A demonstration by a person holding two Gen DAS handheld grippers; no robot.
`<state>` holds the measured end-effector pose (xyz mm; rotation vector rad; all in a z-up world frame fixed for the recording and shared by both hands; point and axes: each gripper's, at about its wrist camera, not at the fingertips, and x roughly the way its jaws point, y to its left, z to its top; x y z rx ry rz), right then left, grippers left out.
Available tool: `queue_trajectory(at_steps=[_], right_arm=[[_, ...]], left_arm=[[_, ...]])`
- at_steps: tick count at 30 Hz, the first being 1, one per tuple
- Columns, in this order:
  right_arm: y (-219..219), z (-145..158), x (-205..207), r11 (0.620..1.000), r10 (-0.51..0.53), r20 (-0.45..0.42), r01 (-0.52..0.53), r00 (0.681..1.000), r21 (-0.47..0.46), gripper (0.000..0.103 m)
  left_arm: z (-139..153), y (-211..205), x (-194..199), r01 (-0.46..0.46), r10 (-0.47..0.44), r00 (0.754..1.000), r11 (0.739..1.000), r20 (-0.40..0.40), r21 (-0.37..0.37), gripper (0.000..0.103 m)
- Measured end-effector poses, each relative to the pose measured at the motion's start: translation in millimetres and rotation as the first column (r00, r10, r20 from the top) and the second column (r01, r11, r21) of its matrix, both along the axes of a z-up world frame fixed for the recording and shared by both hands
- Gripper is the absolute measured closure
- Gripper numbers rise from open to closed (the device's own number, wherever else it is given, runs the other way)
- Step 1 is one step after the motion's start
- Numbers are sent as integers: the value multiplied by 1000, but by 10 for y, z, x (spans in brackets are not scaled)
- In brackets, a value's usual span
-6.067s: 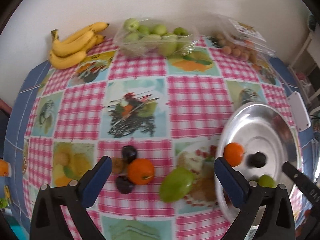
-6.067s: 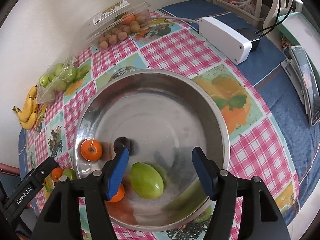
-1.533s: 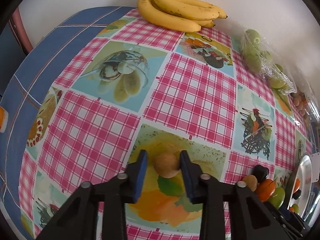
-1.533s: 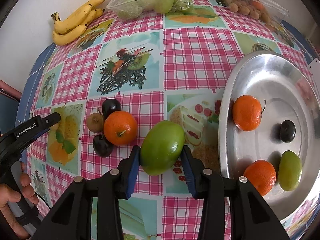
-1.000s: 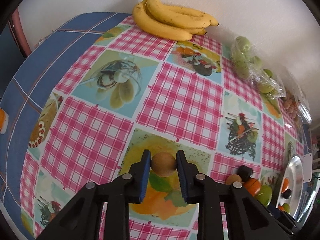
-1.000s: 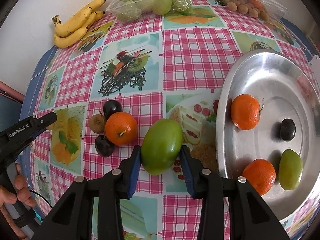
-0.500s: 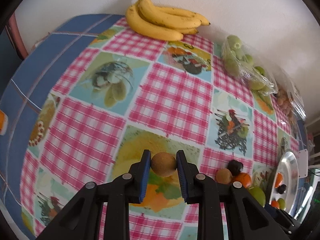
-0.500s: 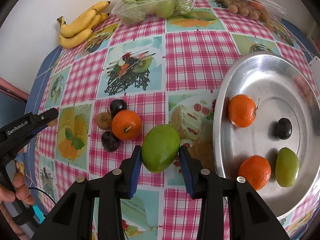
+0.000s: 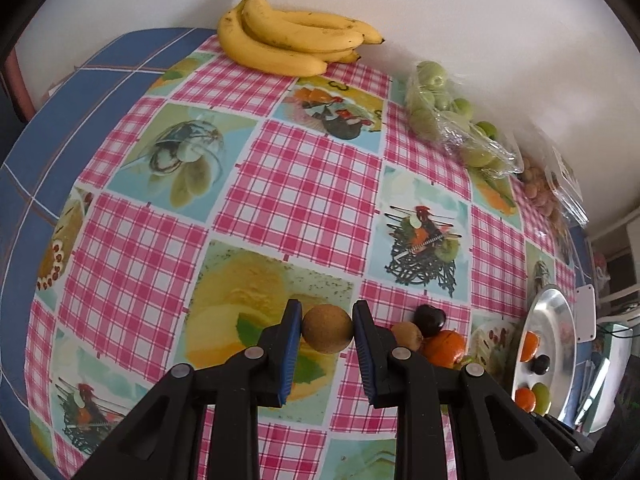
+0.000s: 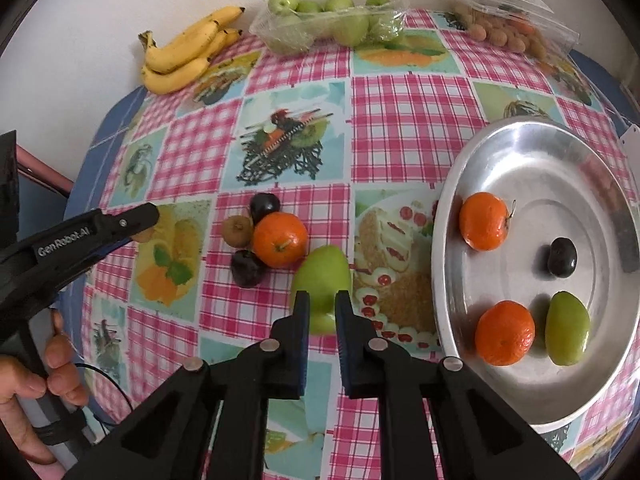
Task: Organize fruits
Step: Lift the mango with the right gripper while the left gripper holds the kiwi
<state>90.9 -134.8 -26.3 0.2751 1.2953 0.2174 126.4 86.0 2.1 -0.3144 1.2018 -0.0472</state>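
My left gripper (image 9: pixel 327 320) is shut on a small round brown fruit (image 9: pixel 327 329) and holds it just above the checked tablecloth. My right gripper (image 10: pixel 322 312) is closing, its jaws now narrow. The green mango (image 10: pixel 322 272) lies on the cloth under and beyond its tips, wider than the gap and not pinched. Left of the mango sit an orange (image 10: pixel 280 240), two dark plums (image 10: pixel 264 204) and a brown fruit (image 10: pixel 237 230). The silver bowl (image 10: pixel 444 248) at the right holds two oranges, a dark plum and a green mango (image 10: pixel 567 330).
Bananas (image 10: pixel 184 56), a bag of green apples (image 10: pixel 328 20) and a clear box of small brown fruits (image 10: pixel 508 28) line the wall at the back. A hand (image 10: pixel 40 380) holds the left gripper at the table's left edge.
The right jaws have come together and the mango, gripped before, now lies loose past their tips. The left gripper has risen a little and drifted with the brown fruit still in it.
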Motion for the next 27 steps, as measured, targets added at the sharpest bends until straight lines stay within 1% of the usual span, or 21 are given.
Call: queue_trajectory(at_steps=[5, 9, 11, 13, 15, 17, 20, 23, 27], right_arm=[[40, -21, 17, 1000, 18, 3, -18, 1000, 4, 90], [88, -32, 36, 1000, 20, 4, -20, 1000, 18, 90], [89, -48, 57, 1000, 7, 2, -7, 1000, 23, 88], [71, -54, 80, 1000, -10, 1, 10, 1000, 22, 82], [51, -69, 96, 999, -28, 1, 28, 1000, 26, 66], [59, -90, 111, 999, -25, -5, 25, 1000, 25, 60], [112, -134, 127, 1000, -3, -20, 3, 1000, 3, 57], [169, -187, 152, 1000, 9, -27, -9, 1000, 2, 53], [254, -262, 185, 1000, 24, -40, -24, 999, 6, 51]], left_arm=[[4, -64, -14, 17, -17, 1000, 1000, 1, 13, 75], [-78, -99, -15, 25, -24, 999, 999, -26, 22, 75], [-113, -114, -18, 27, -26, 999, 999, -37, 22, 75], [-126, -128, -19, 31, -30, 999, 999, -41, 24, 75], [-127, -148, -18, 37, -36, 999, 999, -39, 27, 75], [-131, -169, -17, 42, -41, 998, 999, -38, 28, 75], [-134, -172, -19, 45, -44, 998, 999, -40, 28, 75], [-136, -173, -23, 47, -46, 998, 998, -41, 29, 75], [-153, -181, -21, 53, -52, 998, 998, -45, 32, 75]])
